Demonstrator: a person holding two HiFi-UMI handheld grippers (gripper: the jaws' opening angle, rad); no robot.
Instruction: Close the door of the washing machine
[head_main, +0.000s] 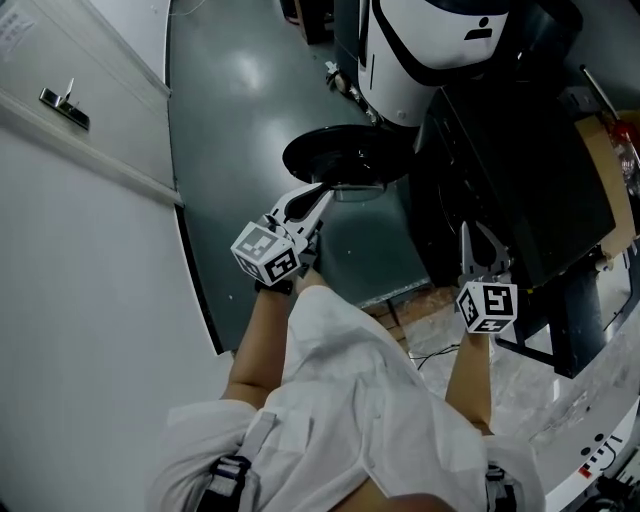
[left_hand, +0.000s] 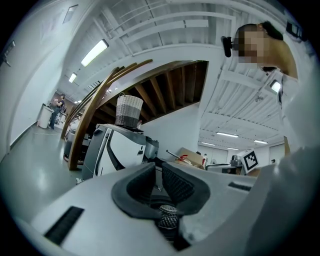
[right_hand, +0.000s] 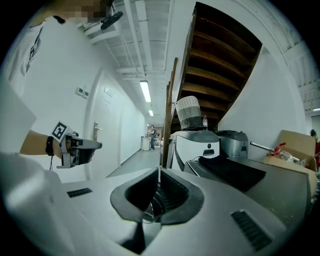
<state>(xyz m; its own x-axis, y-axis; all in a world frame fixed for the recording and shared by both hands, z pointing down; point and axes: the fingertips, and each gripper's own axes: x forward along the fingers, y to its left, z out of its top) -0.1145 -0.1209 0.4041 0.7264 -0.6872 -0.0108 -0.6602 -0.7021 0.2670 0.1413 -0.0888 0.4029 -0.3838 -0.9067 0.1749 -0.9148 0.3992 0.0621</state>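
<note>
Left forearm (head_main: 262, 345) is stretched forward, and the left claw (head_main: 322, 193) has its jaws pressed together with nothing between them. The round dark door (head_main: 338, 155) stands swung open just ahead of its tips, though contact can't be confirmed. The right forearm (head_main: 470, 375) reaches out too. The right claw (head_main: 468, 236), jaws likewise together and empty, faces the dark washing machine (head_main: 500, 150), with the door off to its left.
</note>
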